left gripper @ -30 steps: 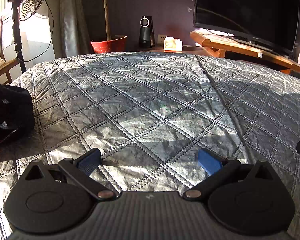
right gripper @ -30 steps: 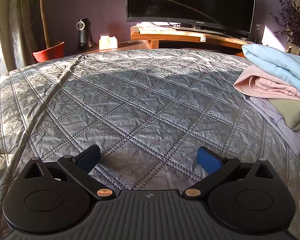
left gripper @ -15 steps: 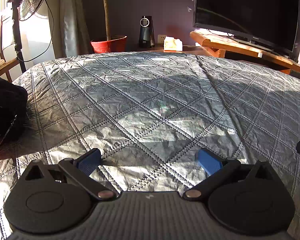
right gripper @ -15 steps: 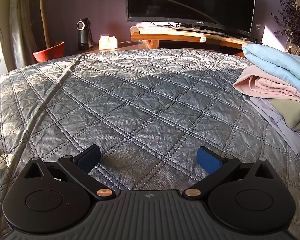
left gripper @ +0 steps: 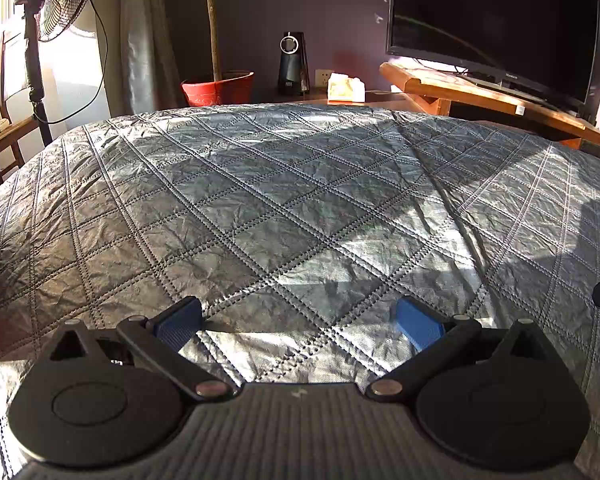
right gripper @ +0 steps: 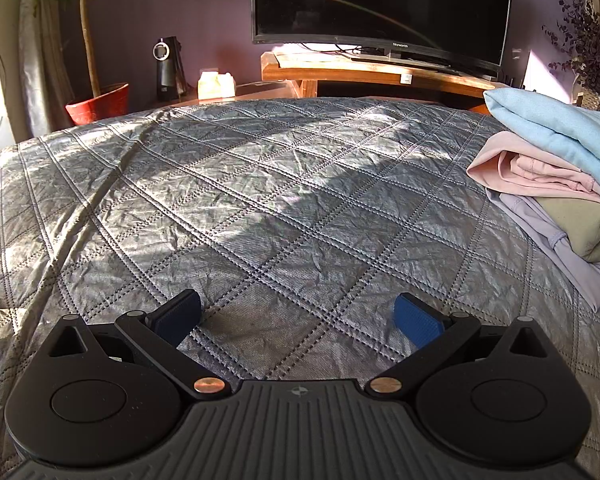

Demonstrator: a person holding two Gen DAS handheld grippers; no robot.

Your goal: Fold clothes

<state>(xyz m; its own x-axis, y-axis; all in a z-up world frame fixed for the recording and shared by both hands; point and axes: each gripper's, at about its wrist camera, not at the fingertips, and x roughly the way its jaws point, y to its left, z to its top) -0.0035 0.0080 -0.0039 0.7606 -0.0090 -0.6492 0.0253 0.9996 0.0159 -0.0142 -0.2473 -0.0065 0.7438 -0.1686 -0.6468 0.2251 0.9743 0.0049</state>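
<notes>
Silver-grey quilted bedspread fills both views. We hold the left gripper and right gripper spread wide, empty (blue pads apart). Right of ours, folded pastel clothes stack, folds facing leftward.

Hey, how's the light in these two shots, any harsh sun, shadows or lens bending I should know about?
Left wrist view: low sun streaks the quilt in bright patches and dark shadow bands, and the window beside the fan is blown out. Right wrist view: softer dappled light, folded clothes evenly lit. Both views: fisheye curves the bed's edge.
</notes>
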